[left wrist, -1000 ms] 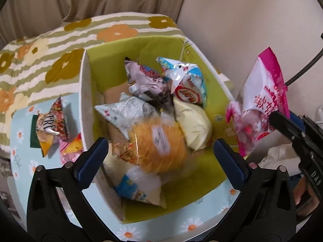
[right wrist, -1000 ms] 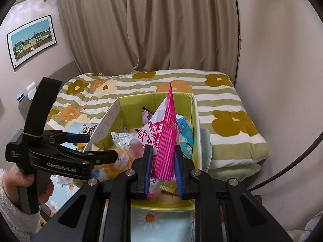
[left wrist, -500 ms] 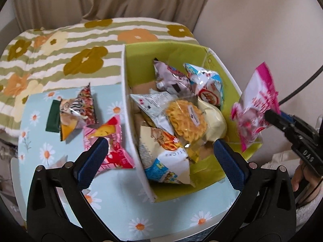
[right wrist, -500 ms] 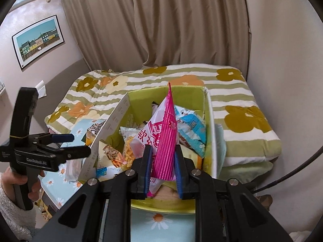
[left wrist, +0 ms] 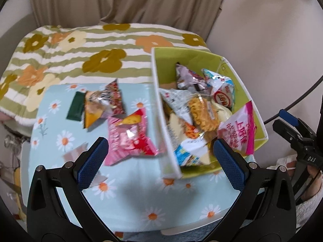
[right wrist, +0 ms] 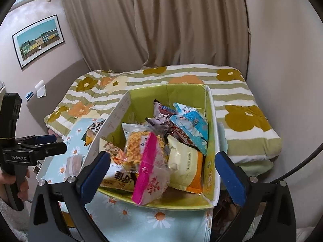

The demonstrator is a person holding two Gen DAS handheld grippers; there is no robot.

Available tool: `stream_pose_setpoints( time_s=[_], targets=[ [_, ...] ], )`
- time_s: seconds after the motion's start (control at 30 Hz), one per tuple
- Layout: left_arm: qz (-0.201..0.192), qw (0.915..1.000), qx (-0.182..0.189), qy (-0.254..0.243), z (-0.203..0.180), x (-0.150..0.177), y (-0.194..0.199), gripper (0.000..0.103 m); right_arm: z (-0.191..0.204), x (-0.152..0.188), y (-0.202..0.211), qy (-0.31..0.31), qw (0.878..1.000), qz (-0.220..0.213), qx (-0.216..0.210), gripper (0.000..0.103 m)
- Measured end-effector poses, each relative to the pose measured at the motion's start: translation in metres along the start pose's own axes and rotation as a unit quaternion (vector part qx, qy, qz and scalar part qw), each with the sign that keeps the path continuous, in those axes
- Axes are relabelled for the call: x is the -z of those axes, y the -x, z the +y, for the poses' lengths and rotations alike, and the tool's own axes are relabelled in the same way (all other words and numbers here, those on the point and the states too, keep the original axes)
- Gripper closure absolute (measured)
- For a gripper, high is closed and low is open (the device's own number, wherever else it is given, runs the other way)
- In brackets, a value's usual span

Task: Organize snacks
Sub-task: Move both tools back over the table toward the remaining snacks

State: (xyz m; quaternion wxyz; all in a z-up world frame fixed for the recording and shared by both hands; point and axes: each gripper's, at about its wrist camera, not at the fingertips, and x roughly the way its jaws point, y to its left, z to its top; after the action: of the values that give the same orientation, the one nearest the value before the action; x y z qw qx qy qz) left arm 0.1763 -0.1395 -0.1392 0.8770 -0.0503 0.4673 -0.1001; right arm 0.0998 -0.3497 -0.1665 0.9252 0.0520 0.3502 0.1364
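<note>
A green open box (left wrist: 260, 121) (right wrist: 212, 121) on the daisy tablecloth holds several snack packets. A pink and white packet (right wrist: 151, 177) (left wrist: 238, 129) lies loose at the box's near edge, on top of the others. My right gripper (right wrist: 161, 169) is open and empty, just in front of and above that packet. My left gripper (left wrist: 161, 159) is open and empty, over the table left of the box. A pink packet (left wrist: 129, 139), a striped packet (left wrist: 101, 102) and a dark green packet (left wrist: 75, 105) lie on the cloth beside the box.
The small table (left wrist: 131, 191) stands against a bed with a flowered striped cover (left wrist: 80, 46). A wall is on the right and curtains hang behind. The left gripper also shows at the left of the right wrist view (right wrist: 48, 145).
My right gripper opened and let go of the pink and white packet, which dropped into the box. My left gripper swung left, away from the box and over the loose packets.
</note>
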Motion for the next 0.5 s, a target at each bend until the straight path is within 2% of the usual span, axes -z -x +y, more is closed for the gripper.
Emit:
stream_pose_setpoints(
  time_s=[0.17,0.5],
  targets=[
    [-0.014,0.9993,-0.024,0.026,0.027,0.015,0.023,0.000,0.013,-0.003,0.005,0.014,1.000,0.005,-0.008,0.000],
    [-0.039,0.9937,-0.060,0.087,0.093,0.038,0.061,0.000,0.061,-0.018,0.010,0.046,0.997,-0.026,-0.055,0.000]
  ],
)
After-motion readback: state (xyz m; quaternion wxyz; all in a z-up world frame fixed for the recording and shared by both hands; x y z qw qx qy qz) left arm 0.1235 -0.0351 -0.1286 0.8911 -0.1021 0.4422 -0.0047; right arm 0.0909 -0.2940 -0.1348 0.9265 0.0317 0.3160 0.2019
